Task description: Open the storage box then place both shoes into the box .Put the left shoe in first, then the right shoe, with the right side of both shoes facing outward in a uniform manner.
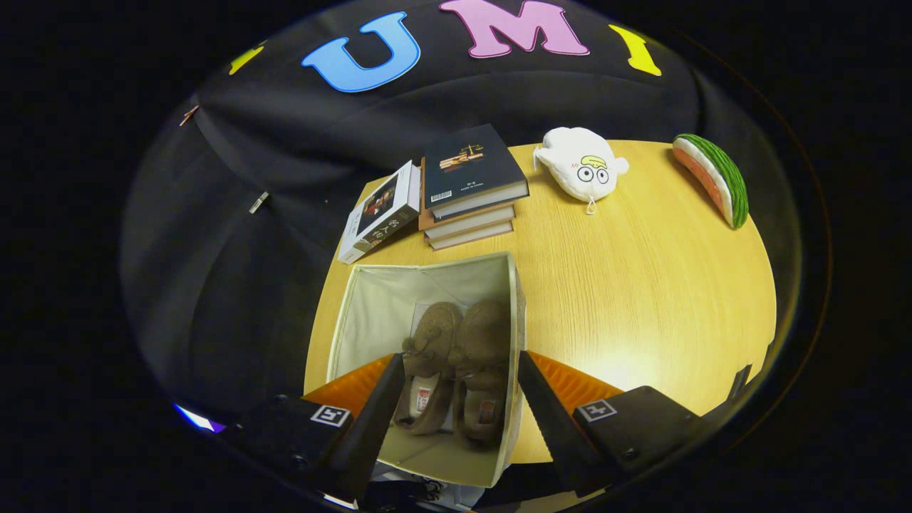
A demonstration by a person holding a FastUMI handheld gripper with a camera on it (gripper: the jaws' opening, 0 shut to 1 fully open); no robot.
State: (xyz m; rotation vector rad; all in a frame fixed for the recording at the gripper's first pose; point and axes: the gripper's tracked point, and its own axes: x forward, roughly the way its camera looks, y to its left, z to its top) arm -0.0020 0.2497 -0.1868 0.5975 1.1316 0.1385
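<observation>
Gripper (456, 399) hangs above the storage box (370, 299), looking down into it; jaws spread wide, nothing between the pads, no contact w/ anything. The 2 fingers (377, 413) frame the box opening, 1 over each side of it.

Box is open, no lid visible on top, sits near the table (641, 285) edge closest to the gripper. Inside, 2 brown fuzzy shoes lie side by side on the floor of the box, toes pointing away from the fingers: left-hand shoe (431, 349) and right-hand shoe (484, 356), touching or nearly so. Which is the left and which the right foot, can't tell from here; same for which side faces outward.

Judgement: both shoes look placed, so task is at or close to its end; wide jaws fit a release just made or a check from above. Shoes sit parallel, prob. so the pair reads uniform.

Beyond the box: stack of 3 books (470, 192) w/ a 4th book (381, 214) leaning beside it, a white plush toy (581, 167), and a watermelon-slice plush (716, 178) farther off, all well apart from the box, so no clutter risk for a retreat straight up.
</observation>
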